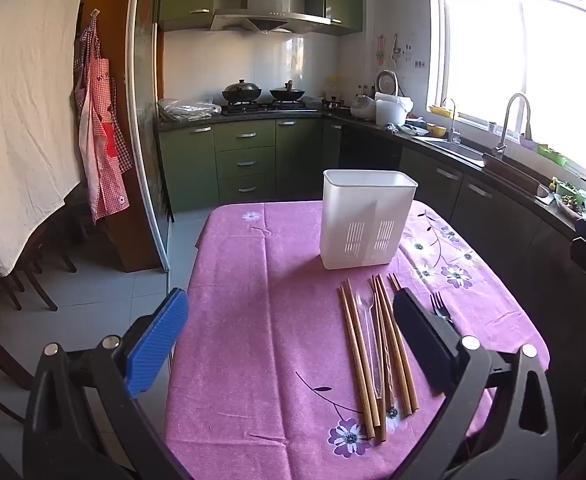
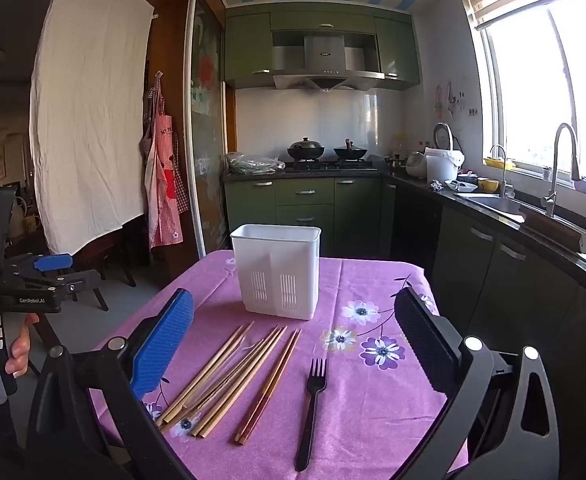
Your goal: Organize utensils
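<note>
Tablecloth (image 2: pixel 357 420): pink-magenta, printed purple and white flowers with dark stems, densest toward 3 o'clock.
Utensil holder (image 2: pixel 279 272): plain white, slotted vents low on front.
Chopsticks (image 2: pixel 229 376): tan wood; pair nearest fork darker reddish-brown.
Fork (image 2: pixel 312 404): black.
Spoon (image 1: pixel 367 312): clear plastic.
Gripper pads: 1 blue (image 2: pixel 165 344), 1 black (image 2: pixel 421 340).

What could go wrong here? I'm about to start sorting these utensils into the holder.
1. The clear plastic spoon lies wedged among the wooden chopsticks; pinching it may drag chopsticks along.
2. The white utensil holder looks light and stands unheld, so a bump could tip it.
3. The black fork lies flat on the tablecloth; the cloth might bunch.
</note>
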Demonstrator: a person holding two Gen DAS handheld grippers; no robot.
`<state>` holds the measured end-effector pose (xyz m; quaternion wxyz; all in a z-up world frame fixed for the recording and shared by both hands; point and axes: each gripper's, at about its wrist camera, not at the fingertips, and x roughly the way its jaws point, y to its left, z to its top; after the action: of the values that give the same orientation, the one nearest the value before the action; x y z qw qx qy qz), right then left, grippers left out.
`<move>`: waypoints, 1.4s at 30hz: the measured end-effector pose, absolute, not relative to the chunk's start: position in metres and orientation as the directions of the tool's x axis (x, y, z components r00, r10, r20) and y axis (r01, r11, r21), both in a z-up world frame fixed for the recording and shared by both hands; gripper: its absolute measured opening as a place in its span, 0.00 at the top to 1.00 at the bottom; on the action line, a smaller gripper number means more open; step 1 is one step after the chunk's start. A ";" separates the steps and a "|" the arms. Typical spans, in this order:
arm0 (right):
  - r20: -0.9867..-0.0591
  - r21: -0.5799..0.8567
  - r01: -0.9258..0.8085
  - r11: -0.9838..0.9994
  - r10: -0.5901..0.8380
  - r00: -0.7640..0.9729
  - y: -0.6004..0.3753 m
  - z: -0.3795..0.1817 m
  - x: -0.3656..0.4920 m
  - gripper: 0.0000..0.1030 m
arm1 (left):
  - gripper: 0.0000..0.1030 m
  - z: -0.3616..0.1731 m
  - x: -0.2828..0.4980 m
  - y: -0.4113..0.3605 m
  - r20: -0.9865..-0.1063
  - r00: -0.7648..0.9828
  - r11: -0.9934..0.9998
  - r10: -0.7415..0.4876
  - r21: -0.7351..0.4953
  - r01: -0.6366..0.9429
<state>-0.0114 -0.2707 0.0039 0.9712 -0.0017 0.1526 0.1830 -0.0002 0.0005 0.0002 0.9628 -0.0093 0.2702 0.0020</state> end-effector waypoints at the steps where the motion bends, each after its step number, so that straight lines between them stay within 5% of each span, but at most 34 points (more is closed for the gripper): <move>1: -0.297 0.053 -0.356 0.933 0.355 0.886 -0.271 0.004 -0.011 0.04 | 0.06 0.000 0.000 0.001 -0.521 0.853 1.000 0.000 -0.016 -0.010; 42: -0.323 0.065 -0.358 0.931 0.359 0.876 -0.267 -0.004 -0.005 0.04 | 0.06 -0.010 0.004 -0.003 -0.538 0.842 1.000 -0.030 -0.024 0.020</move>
<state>-0.0052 -0.2672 -0.0044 0.9684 0.0019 0.1669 0.1852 0.0036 -0.0028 -0.0096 0.9597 -0.0086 0.2805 -0.0129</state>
